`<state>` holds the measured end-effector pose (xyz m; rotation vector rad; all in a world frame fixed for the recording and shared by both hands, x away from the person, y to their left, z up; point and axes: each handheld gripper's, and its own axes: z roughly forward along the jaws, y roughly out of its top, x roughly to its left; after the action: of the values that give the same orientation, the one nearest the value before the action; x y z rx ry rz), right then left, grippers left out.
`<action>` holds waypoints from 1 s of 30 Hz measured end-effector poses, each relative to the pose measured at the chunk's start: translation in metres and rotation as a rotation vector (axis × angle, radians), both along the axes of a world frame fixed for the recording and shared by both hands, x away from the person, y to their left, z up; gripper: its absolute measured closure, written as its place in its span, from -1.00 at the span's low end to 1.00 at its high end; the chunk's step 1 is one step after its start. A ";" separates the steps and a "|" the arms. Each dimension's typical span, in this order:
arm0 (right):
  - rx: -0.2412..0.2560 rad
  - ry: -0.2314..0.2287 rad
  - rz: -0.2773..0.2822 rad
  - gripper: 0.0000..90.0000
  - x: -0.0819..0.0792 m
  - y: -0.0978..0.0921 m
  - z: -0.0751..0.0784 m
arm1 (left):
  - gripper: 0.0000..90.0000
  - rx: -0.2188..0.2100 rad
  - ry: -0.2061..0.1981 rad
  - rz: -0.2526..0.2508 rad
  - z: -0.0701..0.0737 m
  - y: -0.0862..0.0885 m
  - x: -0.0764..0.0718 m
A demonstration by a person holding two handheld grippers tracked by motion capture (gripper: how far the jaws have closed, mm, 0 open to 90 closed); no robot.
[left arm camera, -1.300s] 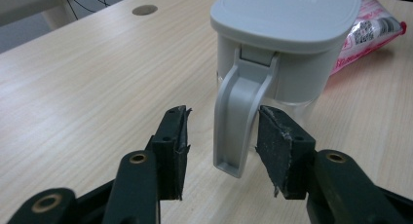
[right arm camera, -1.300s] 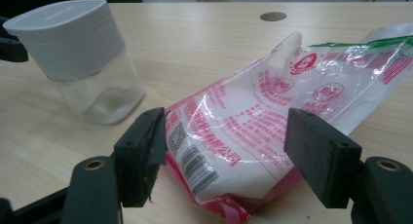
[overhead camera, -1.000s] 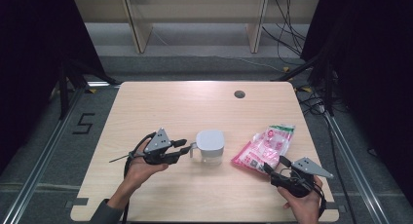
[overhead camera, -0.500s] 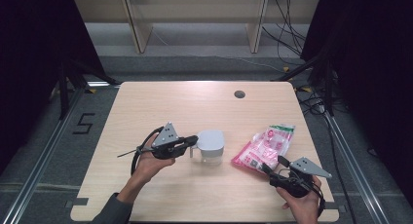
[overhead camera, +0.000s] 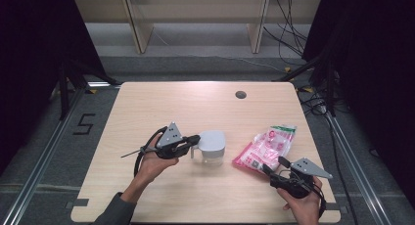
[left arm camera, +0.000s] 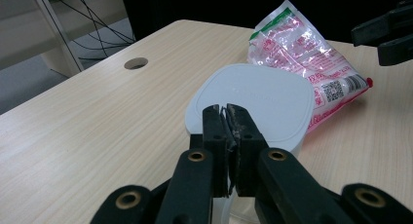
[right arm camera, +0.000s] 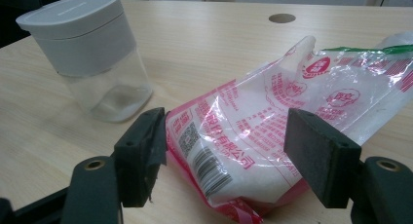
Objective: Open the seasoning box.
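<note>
Two grippers over table (overhead camera: 147, 107). High view: left gripper (overhead camera: 194, 139) at jar (overhead camera: 211, 147) lid. Left gripper view: jaws closed together, nothing visibly between, above lid. Right gripper view: right gripper (right arm camera: 224, 151) spread wide around bag (right arm camera: 272, 131), not clamping.

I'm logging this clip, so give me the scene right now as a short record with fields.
surface: wooden table
jar: clear, grey lid on, upright near the table's middle
bag: pink and white packet, lying flat beside the jar
left gripper: jaws closed, at the lid's edge
right gripper: jaws wide open, at the bag's near end, not gripping
</note>
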<state>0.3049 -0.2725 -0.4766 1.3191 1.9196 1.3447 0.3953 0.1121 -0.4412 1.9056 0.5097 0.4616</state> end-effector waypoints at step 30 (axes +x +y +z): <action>-0.135 -0.138 0.308 1.00 0.040 0.075 0.019 | 0.92 -0.015 0.014 0.025 -0.002 0.002 -0.003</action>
<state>0.3452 -0.1973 -0.4576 0.8687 2.1363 1.3786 0.3921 0.1145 -0.4436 1.8912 0.5456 0.4598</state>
